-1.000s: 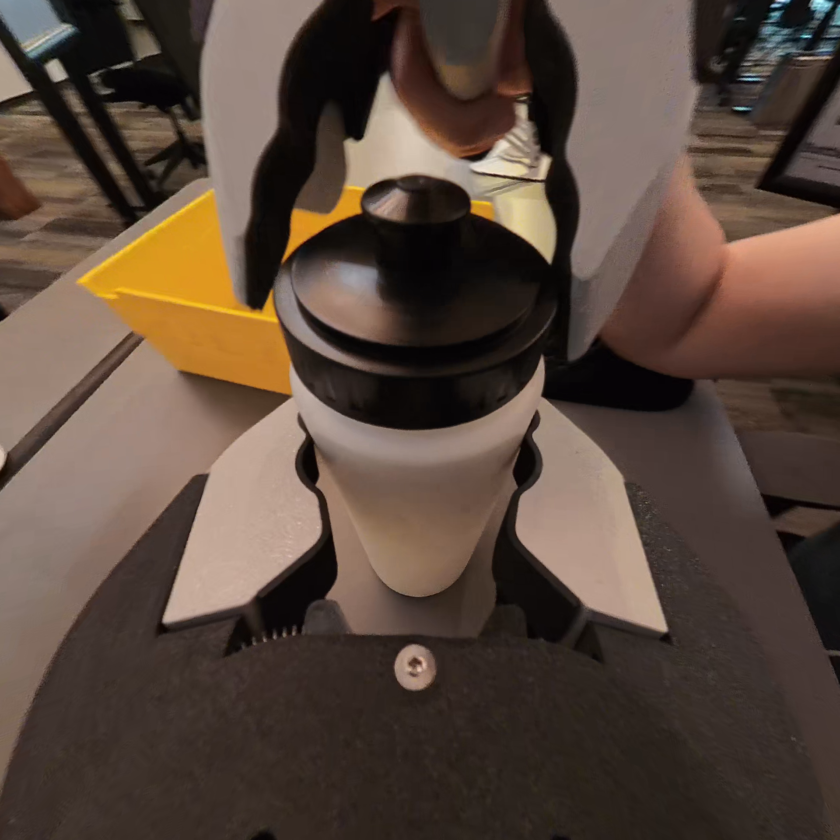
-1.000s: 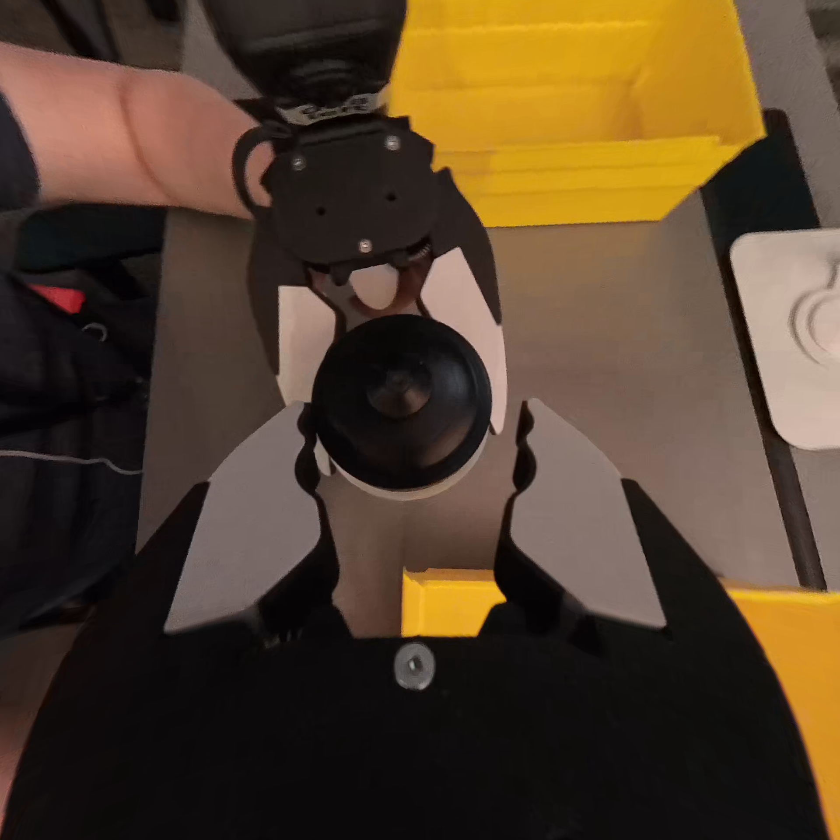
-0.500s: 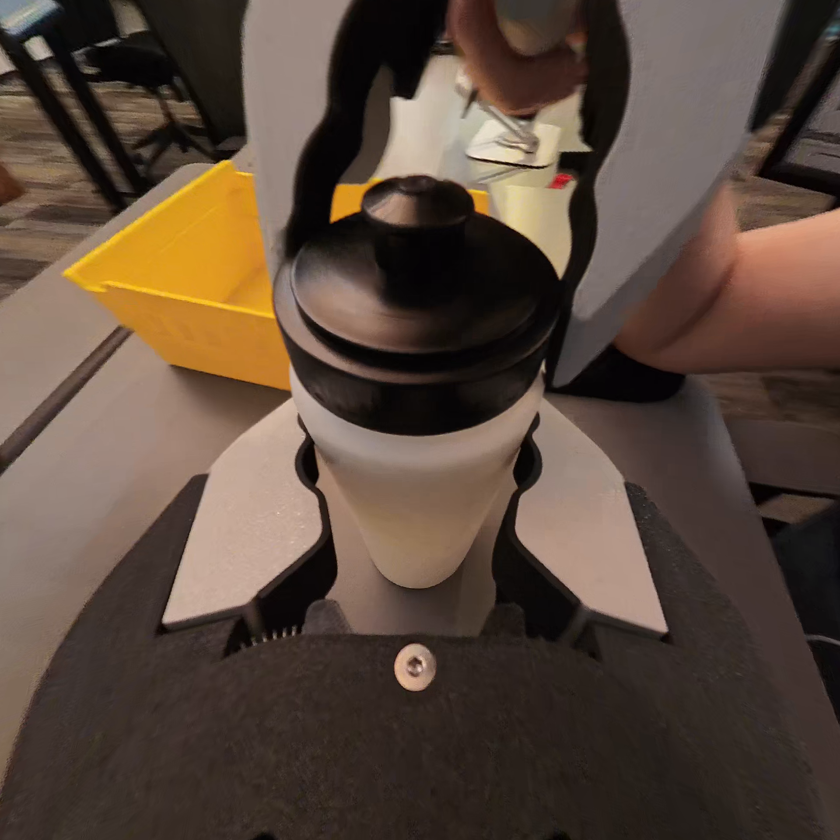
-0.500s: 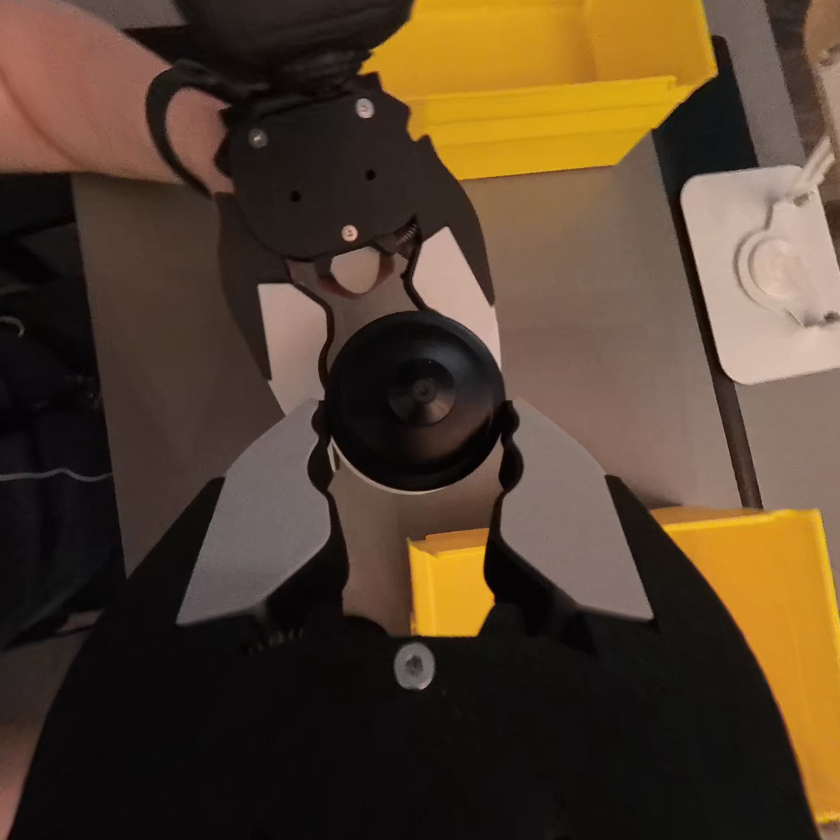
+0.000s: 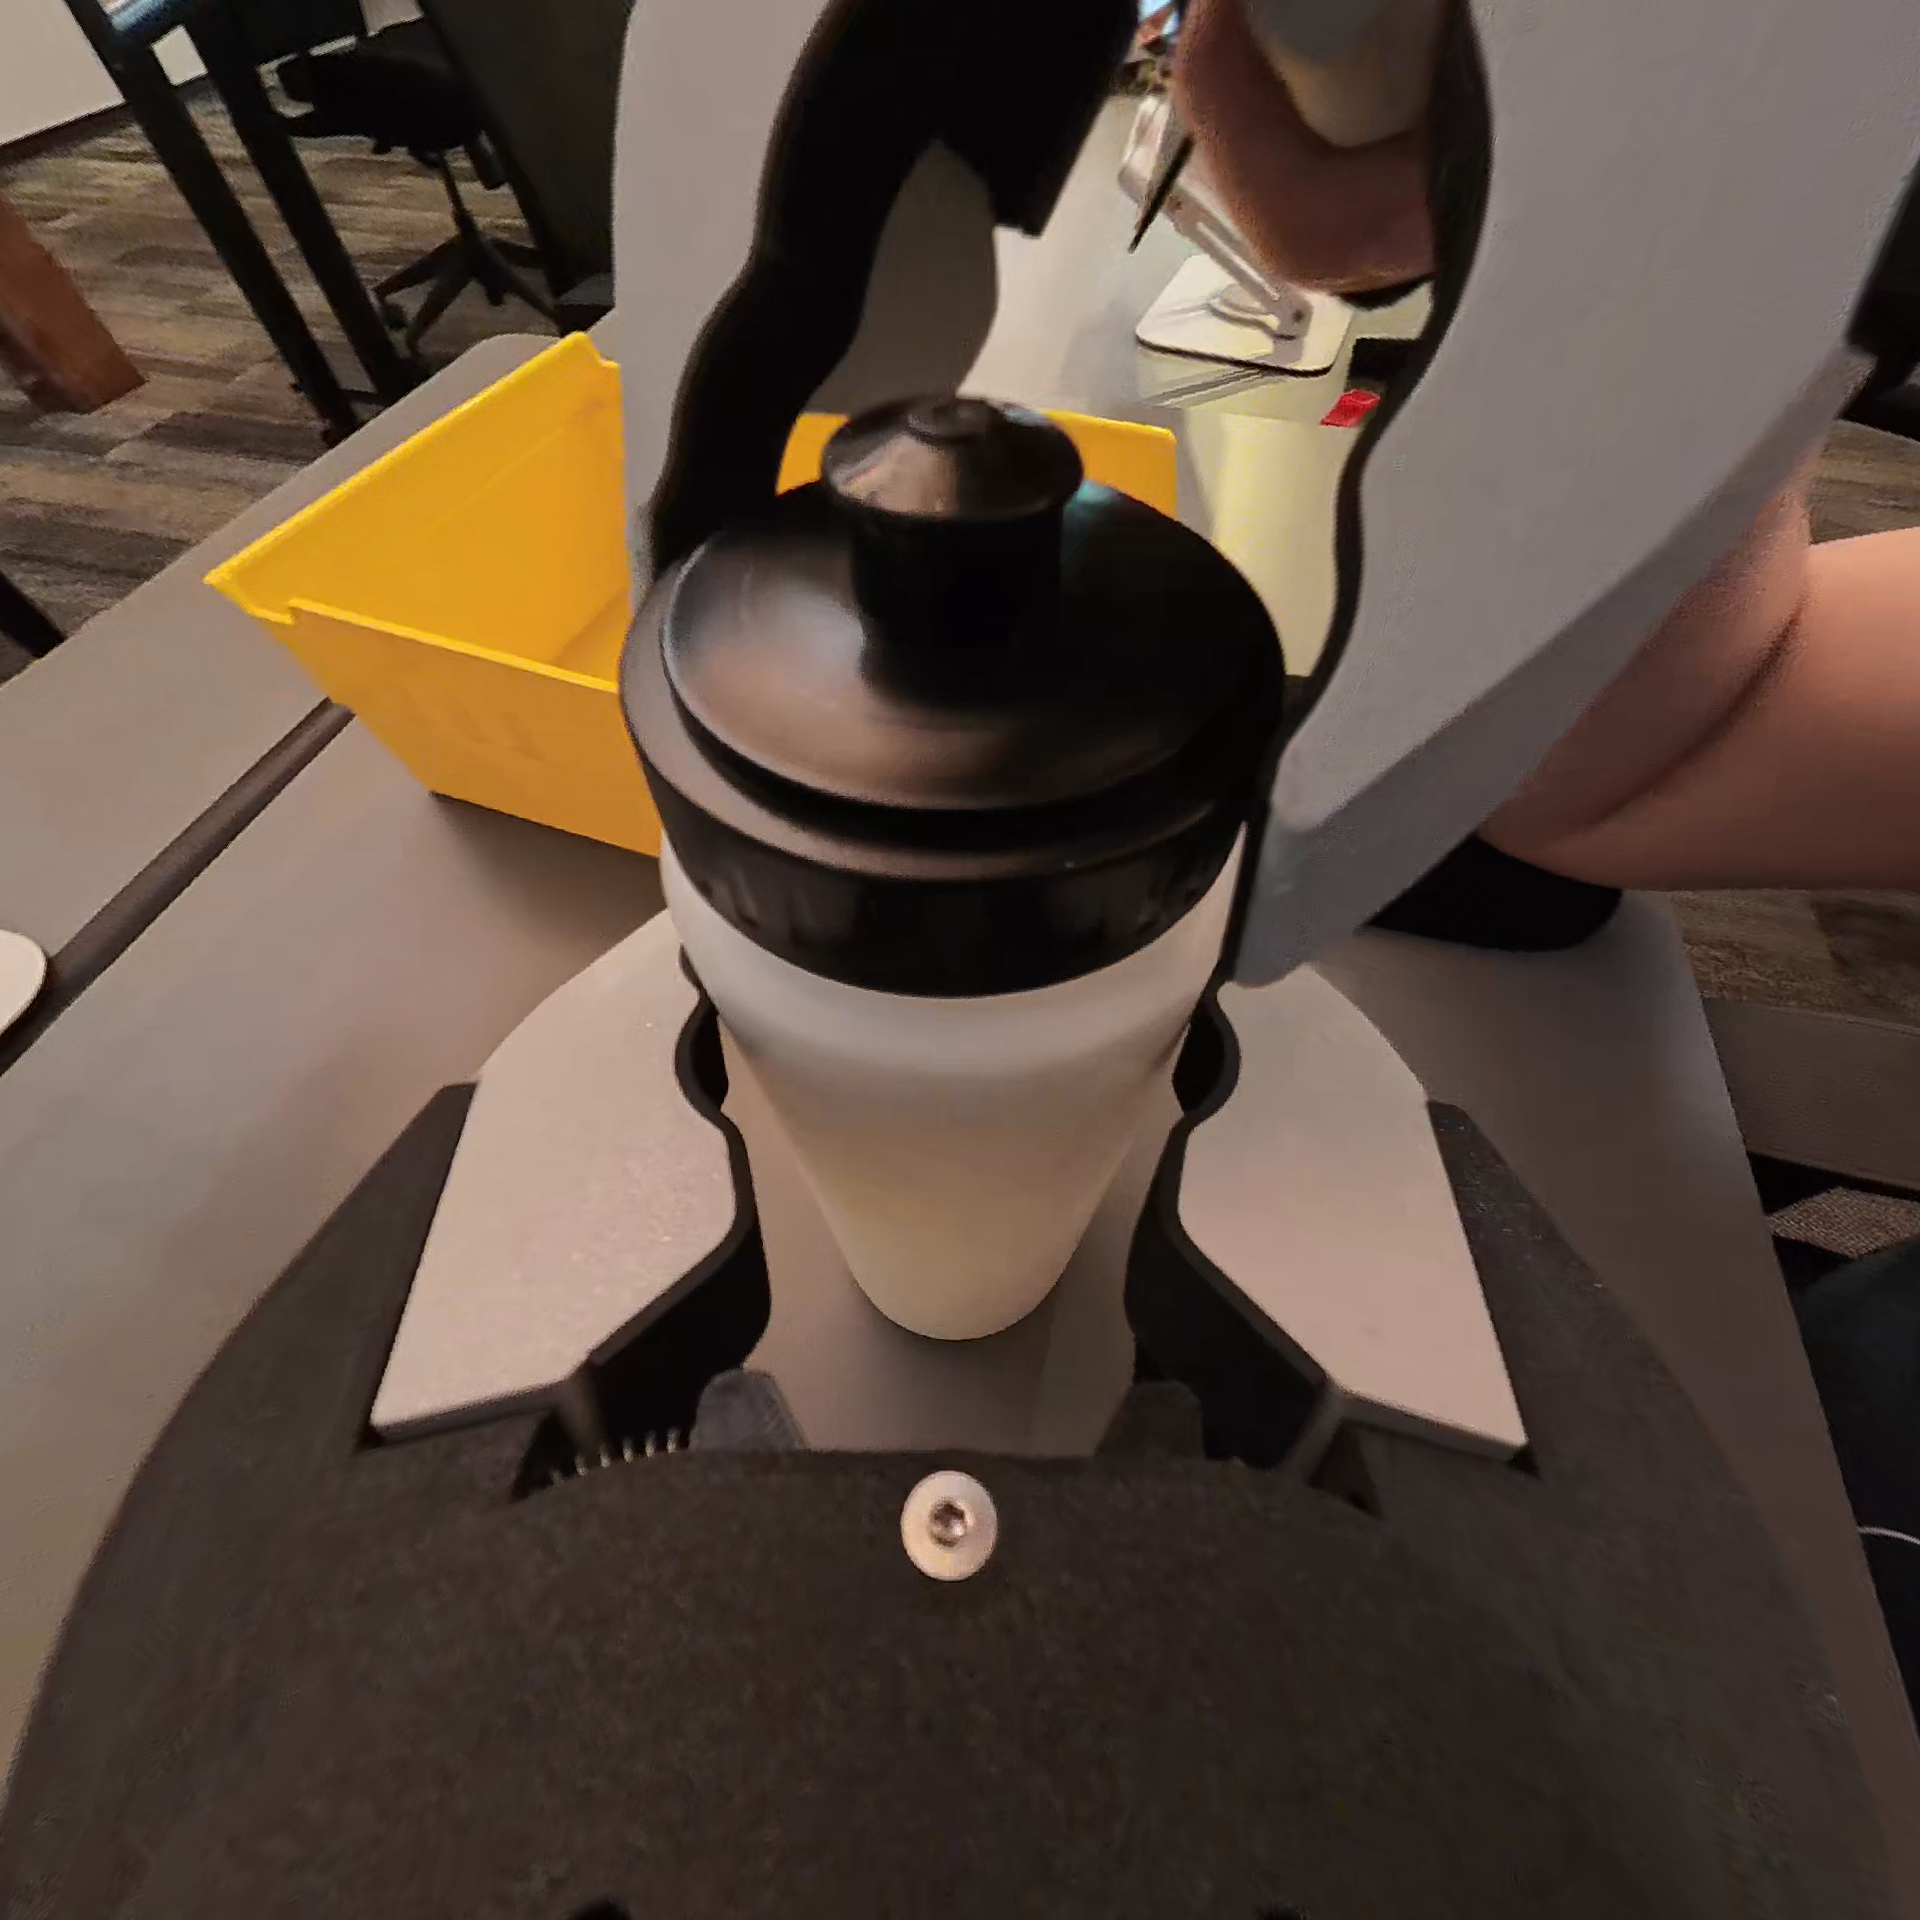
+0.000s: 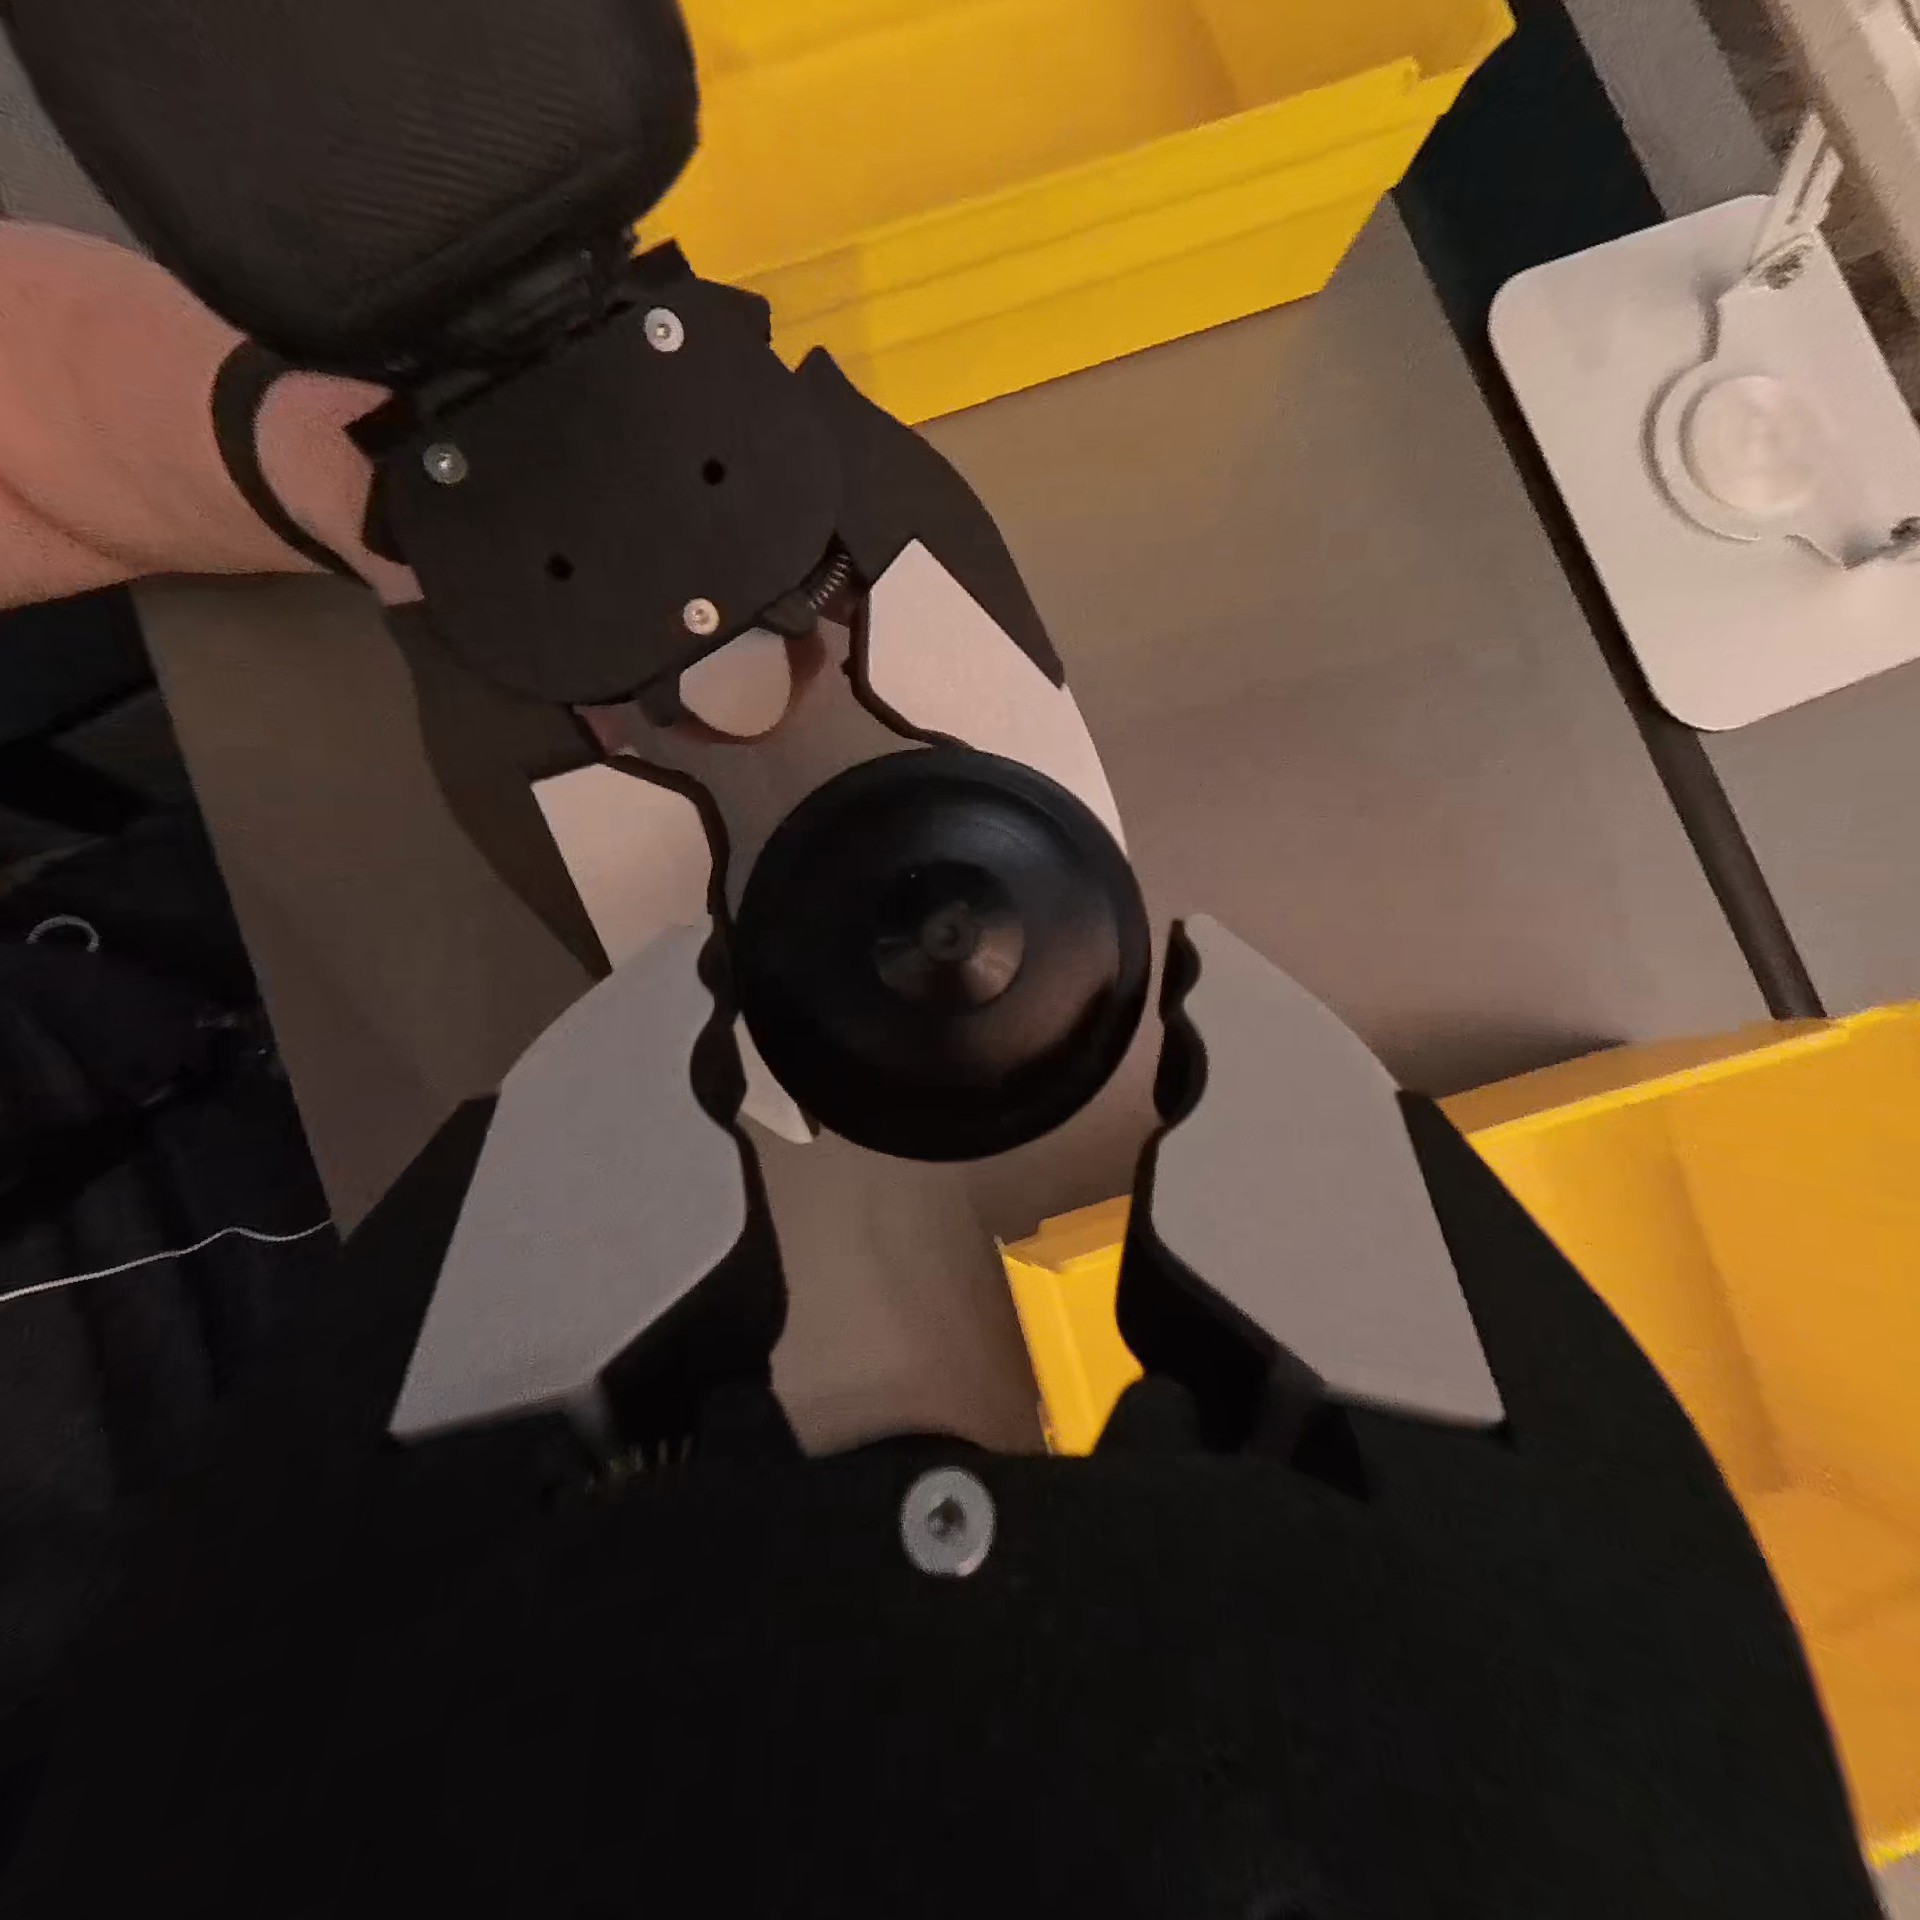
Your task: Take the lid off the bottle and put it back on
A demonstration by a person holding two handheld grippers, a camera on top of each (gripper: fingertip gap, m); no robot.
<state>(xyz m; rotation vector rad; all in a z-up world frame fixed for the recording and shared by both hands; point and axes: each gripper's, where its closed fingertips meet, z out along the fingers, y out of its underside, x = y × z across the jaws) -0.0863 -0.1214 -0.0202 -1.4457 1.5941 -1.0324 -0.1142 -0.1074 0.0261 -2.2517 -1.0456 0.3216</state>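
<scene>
left wrist view has the left gripper (image 5: 956, 1049) clamped on one white bottle (image 5: 951, 1122) standing on the grey surface (image 5: 260, 997), its one black lid (image 5: 951, 727) on, straddled by the slightly parted right gripper (image 6: 940, 1023), two yellow bins (image 6: 1039, 187) nearby.

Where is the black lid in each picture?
Left wrist view: the black lid sits mid-picture, seen from the side, atop the white bottle.
Right wrist view: centre, seen from above.
Shared landmark: the yellow bin, at the top of the right wrist view.
</scene>
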